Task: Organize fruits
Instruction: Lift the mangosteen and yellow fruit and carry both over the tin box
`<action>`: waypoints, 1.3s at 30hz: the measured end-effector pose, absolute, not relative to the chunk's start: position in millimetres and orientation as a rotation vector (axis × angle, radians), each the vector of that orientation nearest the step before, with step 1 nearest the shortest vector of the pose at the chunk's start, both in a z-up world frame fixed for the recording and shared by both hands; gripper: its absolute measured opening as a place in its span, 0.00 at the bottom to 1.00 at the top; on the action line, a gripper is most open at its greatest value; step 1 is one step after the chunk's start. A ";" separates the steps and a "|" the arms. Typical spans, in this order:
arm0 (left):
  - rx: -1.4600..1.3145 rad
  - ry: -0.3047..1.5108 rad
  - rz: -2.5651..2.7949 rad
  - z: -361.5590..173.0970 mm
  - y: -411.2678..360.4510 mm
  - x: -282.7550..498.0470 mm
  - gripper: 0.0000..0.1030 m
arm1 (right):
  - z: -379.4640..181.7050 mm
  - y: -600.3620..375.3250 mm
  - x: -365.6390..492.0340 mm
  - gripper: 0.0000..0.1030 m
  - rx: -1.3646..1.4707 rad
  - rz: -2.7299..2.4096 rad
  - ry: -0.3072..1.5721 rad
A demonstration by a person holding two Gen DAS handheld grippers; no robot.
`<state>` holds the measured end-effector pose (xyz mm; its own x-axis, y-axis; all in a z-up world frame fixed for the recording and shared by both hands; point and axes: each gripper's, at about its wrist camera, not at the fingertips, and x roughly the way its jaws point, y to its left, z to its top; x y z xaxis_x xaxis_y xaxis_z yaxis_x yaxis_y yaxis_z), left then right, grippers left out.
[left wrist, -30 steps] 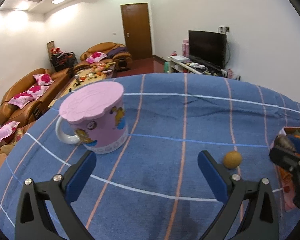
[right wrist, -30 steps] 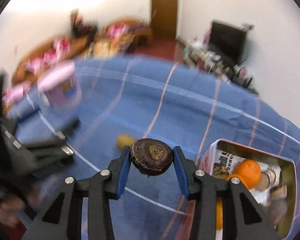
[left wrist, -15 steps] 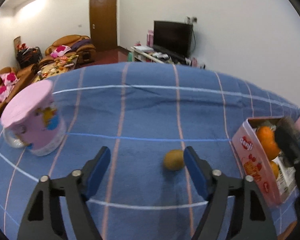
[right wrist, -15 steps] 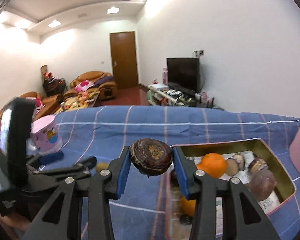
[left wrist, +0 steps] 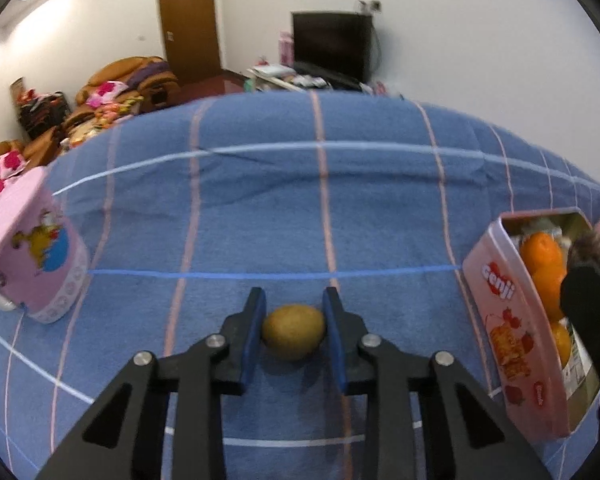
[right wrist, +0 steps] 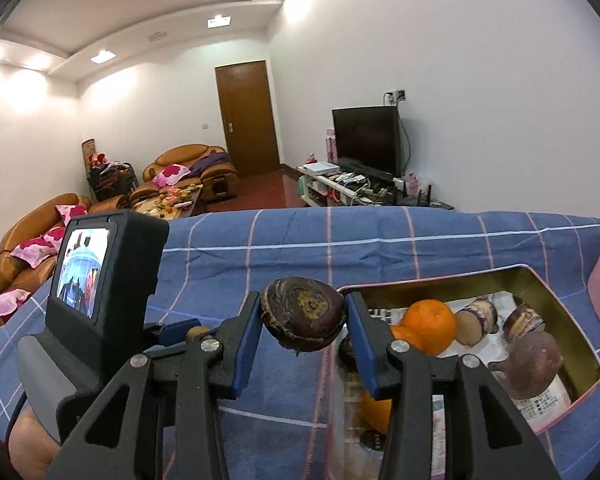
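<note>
In the left wrist view my left gripper [left wrist: 293, 328] is closed around a small yellow-brown kiwi [left wrist: 293, 331] that rests on the blue checked cloth [left wrist: 300, 208]; both pads touch it. In the right wrist view my right gripper [right wrist: 302, 318] is shut on a dark brown round fruit [right wrist: 303, 314], held above the cloth at the left rim of the pink tin box [right wrist: 556, 284]. The tin holds oranges [right wrist: 430, 326] and several dark fruits [right wrist: 530, 364]. The tin also shows in the left wrist view [left wrist: 512, 320] at the right.
A pink lidded mug [left wrist: 32, 256] stands on the cloth at the left. The left gripper's body with its small screen [right wrist: 84, 272] fills the left of the right wrist view. Sofas, a door and a TV lie beyond the table.
My left gripper swung right from the mug to the kiwi and closed on it. My right gripper carried the dark fruit right, up to the tin's left rim.
</note>
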<state>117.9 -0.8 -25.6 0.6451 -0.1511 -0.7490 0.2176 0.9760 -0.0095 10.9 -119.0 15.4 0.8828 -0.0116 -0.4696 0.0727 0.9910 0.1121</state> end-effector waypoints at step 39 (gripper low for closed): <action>0.033 0.483 0.029 8.9 41.1 9.7 0.30 | 10.5 -105.9 -26.8 0.43 0.041 -0.024 0.455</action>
